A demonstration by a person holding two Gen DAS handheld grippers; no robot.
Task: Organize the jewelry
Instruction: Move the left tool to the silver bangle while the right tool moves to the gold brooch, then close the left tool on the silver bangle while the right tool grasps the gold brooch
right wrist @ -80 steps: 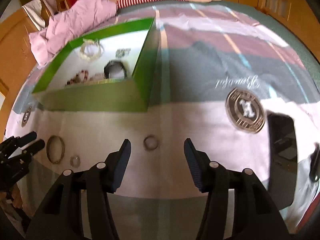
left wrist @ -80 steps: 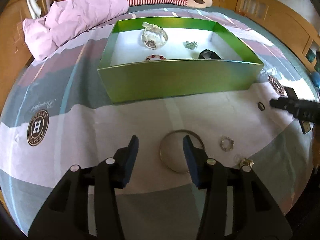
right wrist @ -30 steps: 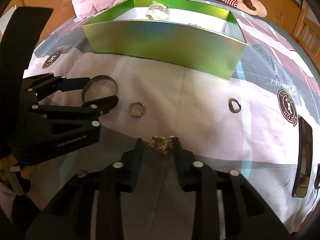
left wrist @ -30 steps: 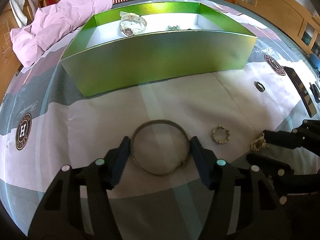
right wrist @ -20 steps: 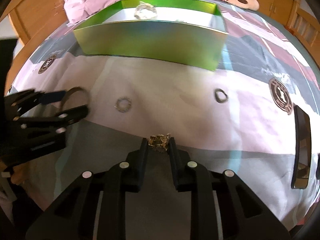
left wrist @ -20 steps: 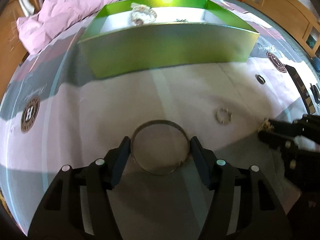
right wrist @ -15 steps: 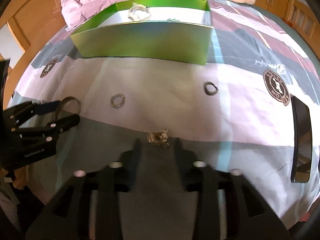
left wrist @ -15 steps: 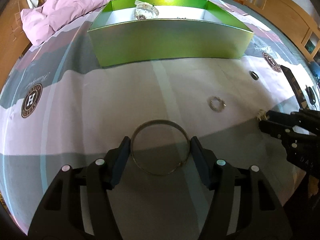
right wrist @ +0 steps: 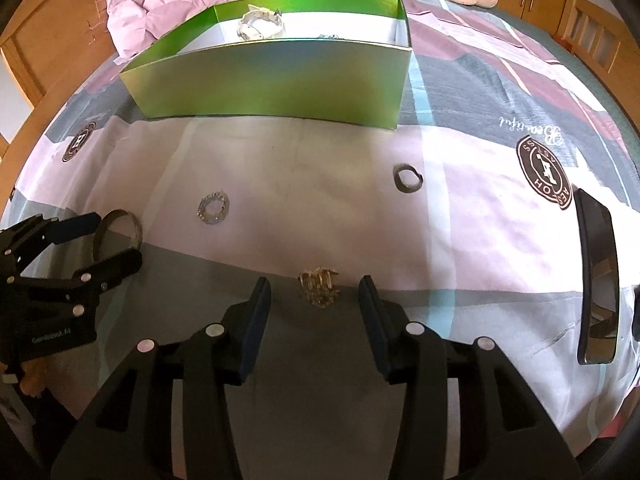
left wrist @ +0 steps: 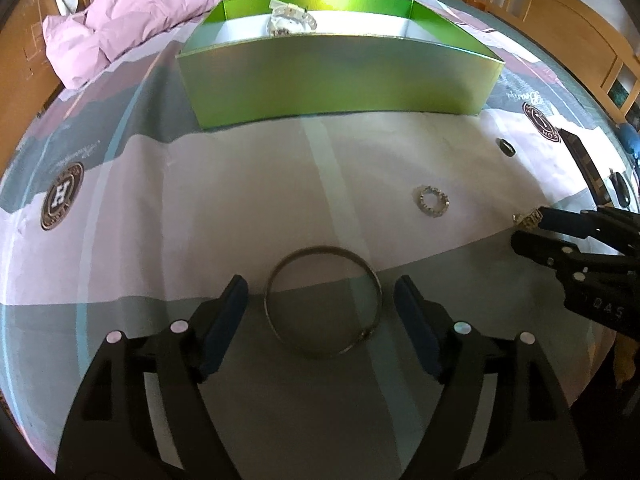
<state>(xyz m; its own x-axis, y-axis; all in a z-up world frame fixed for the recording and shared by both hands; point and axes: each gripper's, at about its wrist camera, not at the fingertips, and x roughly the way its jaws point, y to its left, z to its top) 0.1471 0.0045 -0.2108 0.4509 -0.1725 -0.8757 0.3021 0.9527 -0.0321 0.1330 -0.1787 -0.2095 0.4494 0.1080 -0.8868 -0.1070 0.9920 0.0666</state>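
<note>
Sorting is partway: the green box (left wrist: 336,76) at the far side of the bed cover (left wrist: 200,200) already holds a white bracelet (left wrist: 290,24) and some smaller pieces, hard to make out. Four items are not yet boxed, all on the near part of the cover: bangle (left wrist: 322,302), gold charm (right wrist: 319,281), beaded ring (right wrist: 214,207), dark ring (right wrist: 408,178). Left gripper (left wrist: 322,306) straddles the bangle with jaws opening, pads clear of it on both sides. Right gripper (right wrist: 315,306) is spread around the gold charm, not touching. Versus a second ago: both had been clamped on these same pieces; now both are let go, and the bangle and charm sit loose on the cover near its front edge.
</note>
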